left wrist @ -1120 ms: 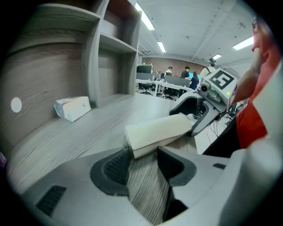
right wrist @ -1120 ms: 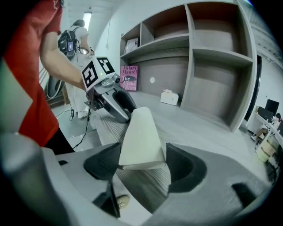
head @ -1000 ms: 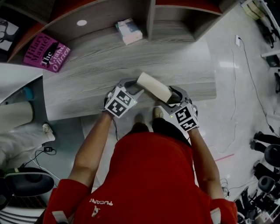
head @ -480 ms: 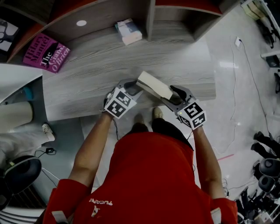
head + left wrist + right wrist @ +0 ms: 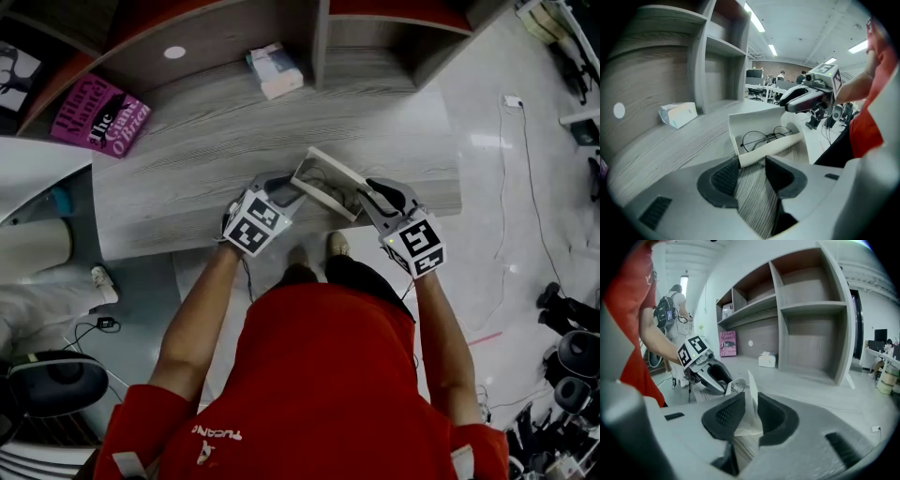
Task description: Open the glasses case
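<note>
The white glasses case lies open on the grey wooden shelf top, near its front edge. Thin black-rimmed glasses rest inside it. My left gripper grips the case's left end; in the left gripper view the case's end sits between its wide-set pads. My right gripper is at the case's right end. Its jaws are closing, and the thin raised lid stands upright between its pads, which touch it.
A pink book lies at the far left of the shelf top, and a small white packet sits at the back by the upright divider. The front edge drops to the floor, where cables lie.
The case was shut a second ago and now stands open with its lid raised. My right gripper has risen with the lid and its jaws have narrowed. The left gripper has kept still.
</note>
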Demonstrator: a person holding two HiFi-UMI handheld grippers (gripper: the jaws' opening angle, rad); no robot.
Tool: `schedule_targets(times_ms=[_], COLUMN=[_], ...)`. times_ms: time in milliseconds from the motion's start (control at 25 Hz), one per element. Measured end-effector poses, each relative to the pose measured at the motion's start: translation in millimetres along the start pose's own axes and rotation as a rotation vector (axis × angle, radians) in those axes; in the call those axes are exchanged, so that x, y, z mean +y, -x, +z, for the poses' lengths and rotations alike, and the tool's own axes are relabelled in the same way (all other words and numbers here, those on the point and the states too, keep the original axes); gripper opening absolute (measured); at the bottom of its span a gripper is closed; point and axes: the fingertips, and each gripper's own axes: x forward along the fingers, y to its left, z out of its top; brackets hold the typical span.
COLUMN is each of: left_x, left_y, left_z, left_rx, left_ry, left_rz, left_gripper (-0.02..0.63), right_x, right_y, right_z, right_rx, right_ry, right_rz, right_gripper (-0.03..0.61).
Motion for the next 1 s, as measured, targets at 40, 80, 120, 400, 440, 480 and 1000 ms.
schedule_targets(times_ms=[40, 80, 120, 400, 440, 480, 1000], left_x=[-1, -1, -1, 0, 0, 0, 7], left_y=[0, 0, 0, -2, -3, -3, -13], left_z=[0, 0, 0, 3, 4, 4, 13], left_rx=[0.002, 0.006, 0.009, 0.005, 0.01, 0.015, 0.021], left_ry=[0.003, 0.008, 0.012, 0.02, 0.02, 0.019, 0.031], left_rz=[0.002, 0.005, 0.008, 0.032, 0.034, 0.036, 0.068], left_gripper=[0.176, 0.176, 0.176, 0.176, 0.176, 0.176, 0.172], right_x=[-4, -7, -10, -32, -36, -41, -83], right_y=[1, 1, 2, -2, -2, -3, -22], right_z=[0, 0, 0, -2, -4, -6, -28], right_rx=[0.0, -0.001, -0.001, 0.006, 0.011, 0.014, 0.075], right_ry=[0.008, 0.016, 0.024, 0.023, 0.016, 0.007, -0.081], right_rz=[-0.017, -0.034, -0.051, -0.115, -0.121, -0.126, -0.141], right_gripper=[0.069, 0.051, 0.029, 0.031, 0.032, 0.032, 0.054])
